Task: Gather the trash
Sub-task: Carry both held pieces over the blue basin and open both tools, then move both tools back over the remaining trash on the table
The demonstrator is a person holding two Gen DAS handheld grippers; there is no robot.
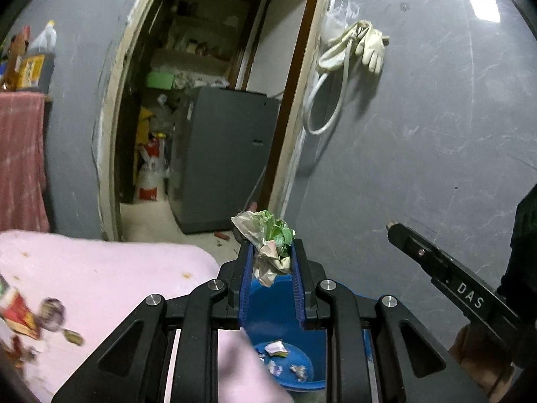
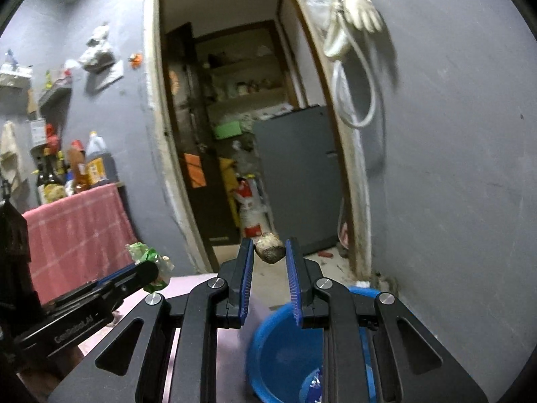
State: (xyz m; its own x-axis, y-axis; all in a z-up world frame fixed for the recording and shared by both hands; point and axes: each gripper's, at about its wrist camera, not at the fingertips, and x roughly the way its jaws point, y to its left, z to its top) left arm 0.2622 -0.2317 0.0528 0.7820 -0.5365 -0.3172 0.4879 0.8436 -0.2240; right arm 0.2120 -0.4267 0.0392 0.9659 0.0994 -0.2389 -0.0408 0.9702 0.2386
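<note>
My left gripper (image 1: 271, 252) is shut on a crumpled beige and green wrapper (image 1: 268, 236), held above a blue basin (image 1: 285, 362) that holds several scraps of trash (image 1: 277, 349). My right gripper (image 2: 268, 252) is shut on a small grey-brown crumpled wad (image 2: 269, 248), held above and left of the same blue basin (image 2: 278, 346). In the right wrist view the left gripper (image 2: 147, 273) shows at the left with the green wrapper (image 2: 146, 255). In the left wrist view the right gripper's finger (image 1: 436, 255) shows at the right.
A pink blanket (image 1: 100, 278) with more litter (image 1: 23, 315) lies at the left. A grey wall (image 1: 419, 134) with hung gloves (image 1: 362, 45) and a hose stands ahead. An open doorway shows a grey fridge (image 1: 225, 154). A red-clothed table with bottles (image 2: 77, 164) stands at the left.
</note>
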